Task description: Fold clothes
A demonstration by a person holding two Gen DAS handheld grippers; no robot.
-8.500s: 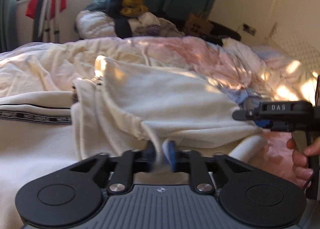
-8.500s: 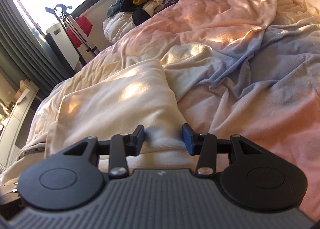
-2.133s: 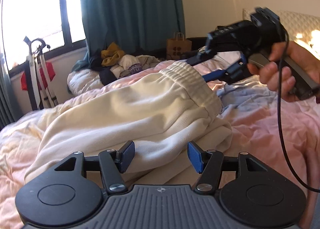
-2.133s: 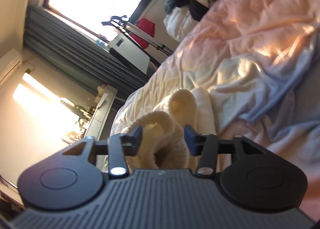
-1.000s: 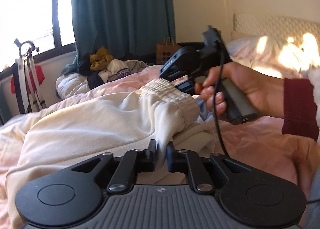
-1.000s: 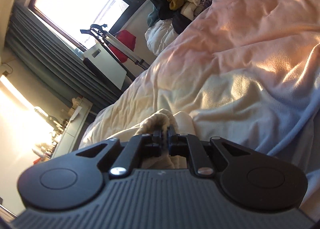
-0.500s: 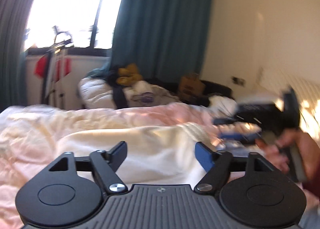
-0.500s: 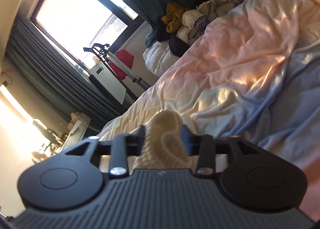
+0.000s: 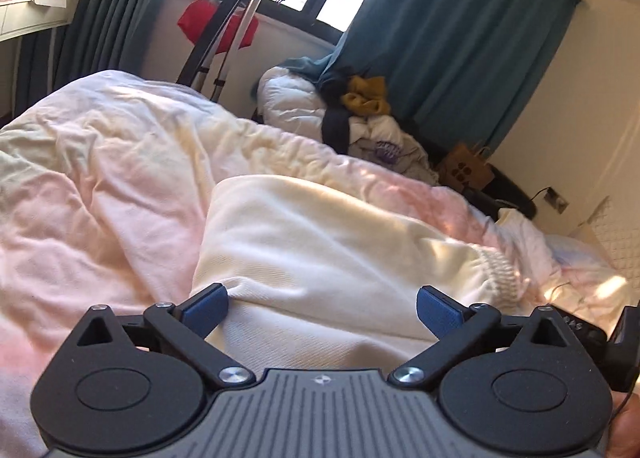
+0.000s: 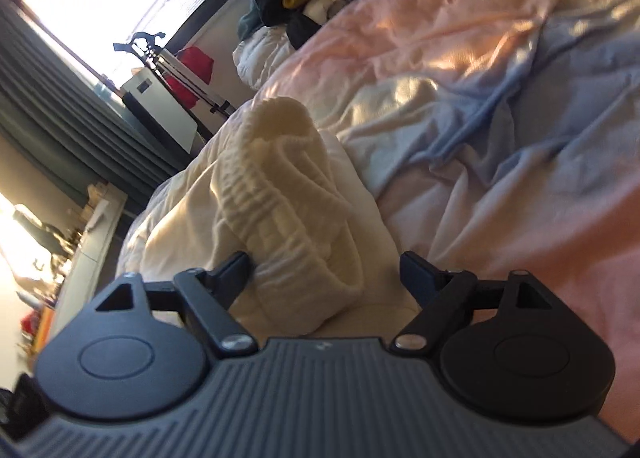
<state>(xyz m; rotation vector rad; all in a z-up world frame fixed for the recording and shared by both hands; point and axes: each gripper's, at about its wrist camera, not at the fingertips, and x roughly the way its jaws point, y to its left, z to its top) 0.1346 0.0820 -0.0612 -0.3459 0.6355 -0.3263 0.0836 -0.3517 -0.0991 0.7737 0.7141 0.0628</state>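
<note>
Cream sweatpants (image 9: 340,238) lie folded on the bed, their ribbed waistband (image 9: 500,270) at the right end. My left gripper (image 9: 320,298) hovers just in front of the folded cloth with its jaws opening wide; no cloth is pinched. In the right wrist view the bunched waistband (image 10: 280,194) rises between the jaws of my right gripper (image 10: 324,262), which are opening too; the left pad is close beside the cloth and the right pad stands apart. The right gripper's body (image 9: 592,332) shows at the left view's right edge.
A crumpled pink and pale-blue duvet (image 9: 100,226) covers the bed. Beyond it are a clothes pile (image 9: 360,118), a brown paper bag (image 9: 464,170), a metal stand with red cloth (image 9: 224,26) and teal curtains (image 9: 440,38). A desk (image 10: 96,226) stands left.
Both grippers were shut on the cream cloth a second ago and now stand wide apart, the cloth let go. The left gripper rolled and drew away from the right one.
</note>
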